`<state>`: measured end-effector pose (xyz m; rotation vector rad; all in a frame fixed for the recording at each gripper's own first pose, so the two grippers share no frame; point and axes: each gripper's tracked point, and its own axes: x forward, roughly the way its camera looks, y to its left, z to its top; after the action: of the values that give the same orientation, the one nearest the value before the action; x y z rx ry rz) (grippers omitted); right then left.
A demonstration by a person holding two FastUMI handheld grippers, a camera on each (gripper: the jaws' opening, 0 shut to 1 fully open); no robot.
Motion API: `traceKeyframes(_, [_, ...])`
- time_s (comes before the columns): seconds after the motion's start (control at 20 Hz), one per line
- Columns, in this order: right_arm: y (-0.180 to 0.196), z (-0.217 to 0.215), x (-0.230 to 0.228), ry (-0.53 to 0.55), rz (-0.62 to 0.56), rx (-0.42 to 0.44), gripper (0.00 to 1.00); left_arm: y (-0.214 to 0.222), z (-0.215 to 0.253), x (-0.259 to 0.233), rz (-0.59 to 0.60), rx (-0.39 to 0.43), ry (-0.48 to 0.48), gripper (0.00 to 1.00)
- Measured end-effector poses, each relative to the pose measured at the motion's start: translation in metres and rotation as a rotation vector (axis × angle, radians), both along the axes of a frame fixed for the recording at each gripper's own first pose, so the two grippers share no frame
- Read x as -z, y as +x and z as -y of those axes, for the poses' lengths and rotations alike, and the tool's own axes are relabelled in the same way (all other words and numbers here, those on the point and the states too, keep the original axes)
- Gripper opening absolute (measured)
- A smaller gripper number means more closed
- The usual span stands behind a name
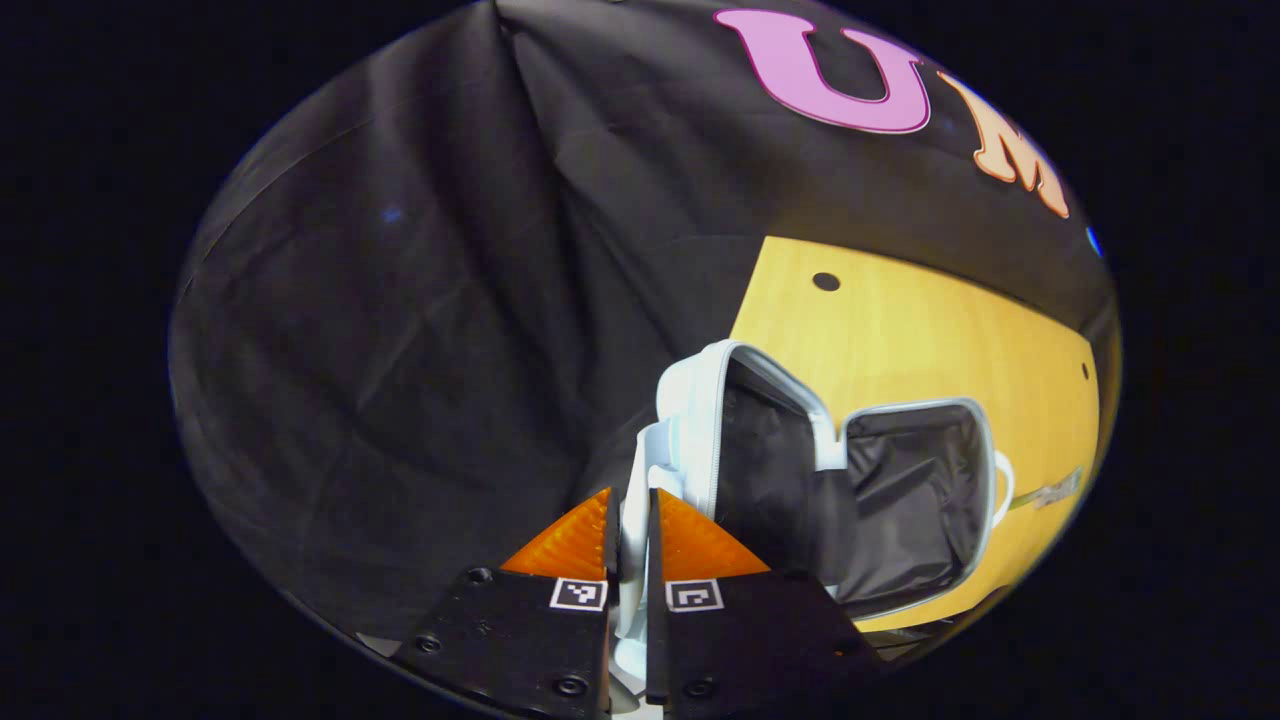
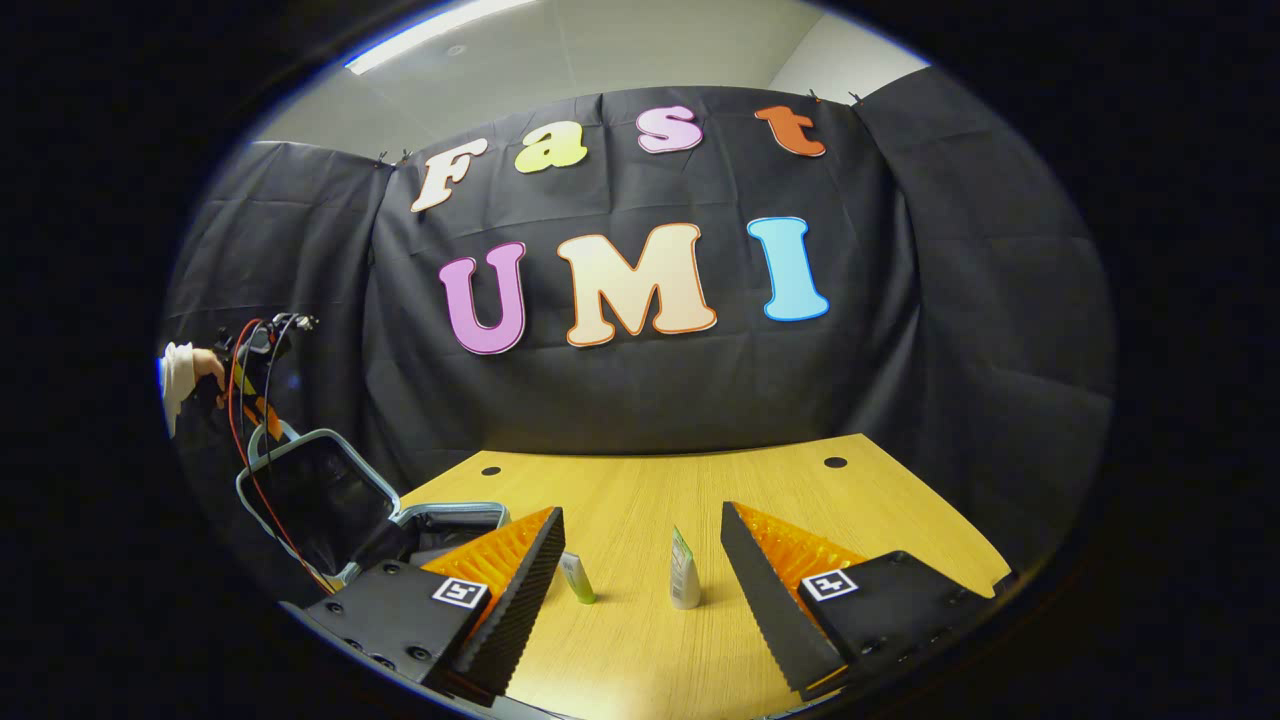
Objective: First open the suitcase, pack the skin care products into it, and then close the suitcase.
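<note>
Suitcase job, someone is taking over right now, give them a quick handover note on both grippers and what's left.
Left gripper: shut on the suitcase lid, holding it raised.
Right gripper: open, holding nothing, low over the table facing the products.
Suitcase: open at the table's left end; I see nothing inside.
Two skin care tubes: one upright, one leaning by the right gripper's finger.
Done: opening. Left: pack both tubes, close the suitcase.
</note>
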<state>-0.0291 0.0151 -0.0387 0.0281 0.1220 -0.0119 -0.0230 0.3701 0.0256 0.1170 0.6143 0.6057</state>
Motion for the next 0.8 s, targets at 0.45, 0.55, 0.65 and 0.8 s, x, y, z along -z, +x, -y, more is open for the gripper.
traceKeyframes(0.45, [0.002,0.000,-0.003,0.038,-0.007,0.017,0.97,0.006,-0.012,0.022,-0.080,-0.087,-0.006,0.07])
traceKeyframes(0.55, [0.006,0.005,-0.008,0.039,0.005,0.030,0.98,0.004,-0.016,0.022,-0.077,-0.099,-0.029,0.07])
traceKeyframes(0.65, [0.008,0.010,-0.010,0.047,0.009,0.044,0.98,0.004,-0.019,0.026,-0.096,-0.106,-0.045,0.07])
traceKeyframes(0.8, [0.011,0.017,-0.014,0.043,0.015,0.064,0.98,0.009,-0.022,0.030,-0.115,-0.114,-0.046,0.08])
